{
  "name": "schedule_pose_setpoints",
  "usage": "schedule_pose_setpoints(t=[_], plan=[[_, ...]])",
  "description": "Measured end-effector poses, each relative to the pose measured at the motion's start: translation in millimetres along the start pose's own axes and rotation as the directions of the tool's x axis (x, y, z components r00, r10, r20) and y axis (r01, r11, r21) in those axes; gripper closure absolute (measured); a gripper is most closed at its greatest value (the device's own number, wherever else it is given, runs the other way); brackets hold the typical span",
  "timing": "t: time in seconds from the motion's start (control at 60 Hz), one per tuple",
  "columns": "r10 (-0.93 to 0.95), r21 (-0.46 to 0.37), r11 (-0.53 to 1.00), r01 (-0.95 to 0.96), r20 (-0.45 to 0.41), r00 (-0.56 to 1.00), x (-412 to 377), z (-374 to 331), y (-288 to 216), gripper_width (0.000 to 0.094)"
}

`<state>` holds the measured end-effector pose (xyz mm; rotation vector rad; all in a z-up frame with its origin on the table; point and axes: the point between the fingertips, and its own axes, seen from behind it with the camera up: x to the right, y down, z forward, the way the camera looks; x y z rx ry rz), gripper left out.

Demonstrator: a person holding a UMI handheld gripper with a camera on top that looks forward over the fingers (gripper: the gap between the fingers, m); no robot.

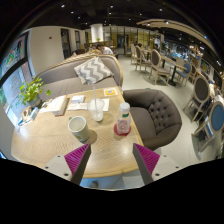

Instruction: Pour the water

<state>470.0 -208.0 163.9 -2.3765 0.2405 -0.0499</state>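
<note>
A clear plastic water bottle (pixel 124 117) with a white cap and a pink label stands upright on the wooden bench (pixel 50 140), ahead of the gripper (pixel 111 158) and a little toward its right finger; to the bottle's left a tall clear drinking glass (pixel 97 108) stands upright, near it but apart; nearer the gripper's left finger a white mug (pixel 78 126) sits on the bench, its opening facing up, apart from both the glass and the bottle; whether any of the three holds water cannot be told. The gripper hangs released above the near edge of the bench, its two fingers spread wide with the magenta pads (pixel 77 155) facing each other and nothing between them; the mug, glass and bottle all lie beyond the fingertips.

Farther back on the bench lie some papers or booklets (pixel 76 101), and at its far left corner stands a green leafy plant (pixel 32 91); behind the bench runs a grey sofa (pixel 60 76) carrying a cushion with a black-and-white zigzag pattern (pixel 92 70); just right of the bench, close beside the bottle, sits a dark grey tufted armchair (pixel 157 112); beyond it the room opens onto a pale floor (pixel 142 80) with wooden chairs and tables (pixel 155 62), and a chair with a blue seat back (pixel 216 118) stands at the far right.
</note>
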Motion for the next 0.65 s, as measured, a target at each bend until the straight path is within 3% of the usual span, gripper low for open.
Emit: schedule_pose_setpoints(t=[0.45,0.65], plan=[[-0.092,0.010,0.996,0.092,-0.044,0.995,-0.2,-21.1,-7.1,0.0077],[-0.088,-0.012,0.996,0.089,0.005,0.996,-23.8,-14.9,-2.2,0.0089]])
